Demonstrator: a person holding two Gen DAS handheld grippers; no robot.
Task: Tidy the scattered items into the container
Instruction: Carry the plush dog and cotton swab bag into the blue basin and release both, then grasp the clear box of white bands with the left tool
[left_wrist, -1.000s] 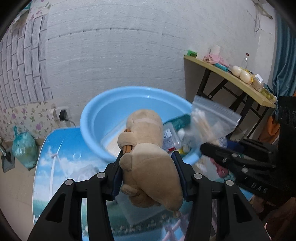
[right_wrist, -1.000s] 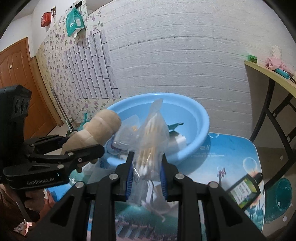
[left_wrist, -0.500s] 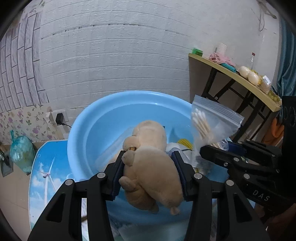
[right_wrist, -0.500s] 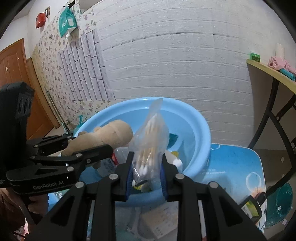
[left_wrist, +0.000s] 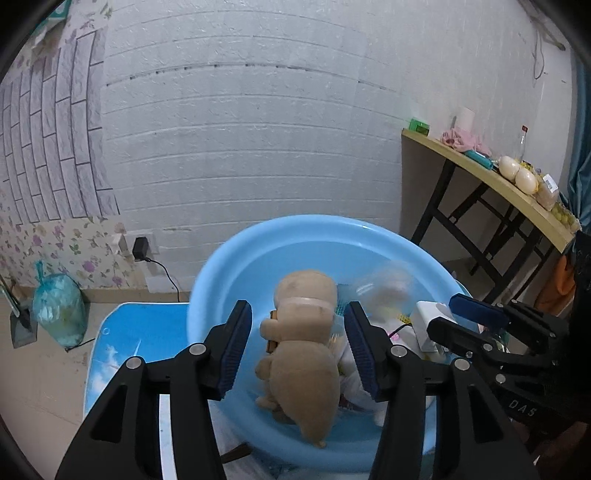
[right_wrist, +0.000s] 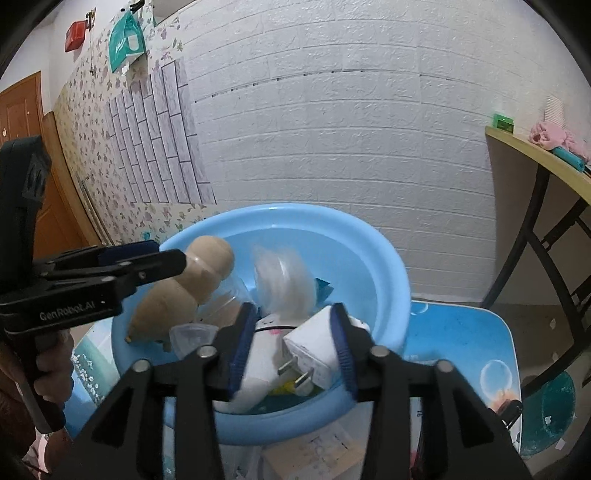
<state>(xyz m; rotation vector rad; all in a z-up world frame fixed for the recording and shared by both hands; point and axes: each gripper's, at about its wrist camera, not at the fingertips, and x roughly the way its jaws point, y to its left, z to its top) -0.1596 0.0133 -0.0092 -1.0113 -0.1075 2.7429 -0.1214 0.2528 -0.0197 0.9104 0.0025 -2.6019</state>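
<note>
A tan plush toy (left_wrist: 301, 354) drops between the spread jaws of my left gripper (left_wrist: 297, 343), over the blue basin (left_wrist: 236, 266). In the right wrist view the toy (right_wrist: 184, 291) lies against the basin's left wall (right_wrist: 384, 273). My right gripper (right_wrist: 291, 339) is open above the basin; the clear bag of cotton swabs (right_wrist: 284, 280) is blurred, falling just beyond its jaws. A white plug adapter (right_wrist: 314, 347) and other small items lie in the basin.
The basin sits on a small blue picture-print table (right_wrist: 461, 343). Papers (right_wrist: 314, 450) lie under the basin's near edge. A dark bottle (right_wrist: 509, 410) lies at the table's right edge. A wooden shelf table (left_wrist: 491, 181) with clutter stands at the right.
Both grippers opened over the basin. The plush toy left the left jaws and the swab bag left the right jaws; both are dropping into the basin.
</note>
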